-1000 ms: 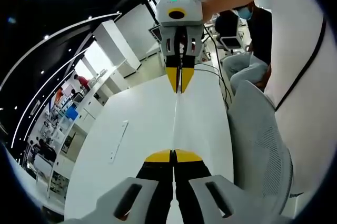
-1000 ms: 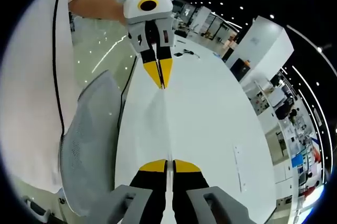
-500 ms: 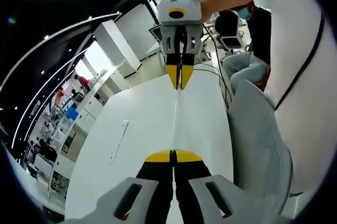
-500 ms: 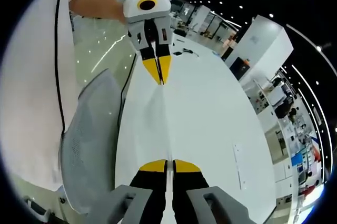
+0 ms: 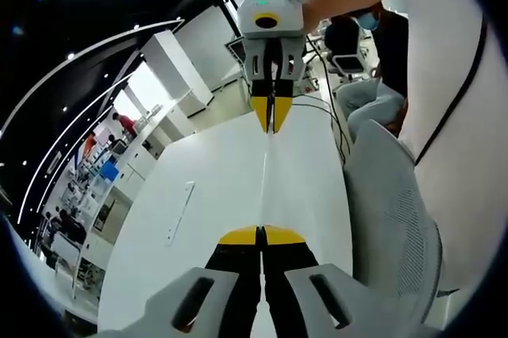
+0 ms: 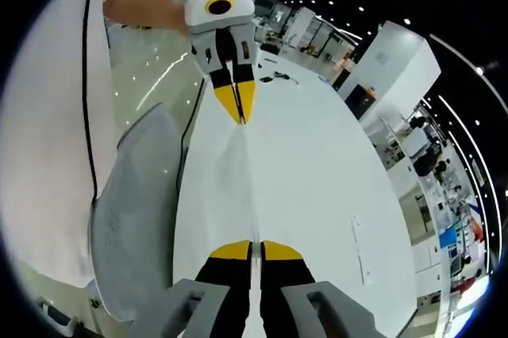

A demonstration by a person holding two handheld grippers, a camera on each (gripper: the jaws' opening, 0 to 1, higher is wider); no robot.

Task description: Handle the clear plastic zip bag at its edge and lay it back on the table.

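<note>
The clear zip bag (image 5: 265, 187), stretched edge-on above the white worktop (image 5: 214, 195), stays pinched between the left tool (image 5: 261, 235) and right tool (image 6: 250, 249), little changed since earlier.

Both cams ride low over the white table (image 5: 214, 187), facing each other; each sees the opposite claw at the far end, w/ table shared.

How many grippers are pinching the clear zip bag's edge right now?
2. The left gripper is shut on the near end of the clear zip bag in its own view; the right gripper is shut on the far end, above the white table.
</note>
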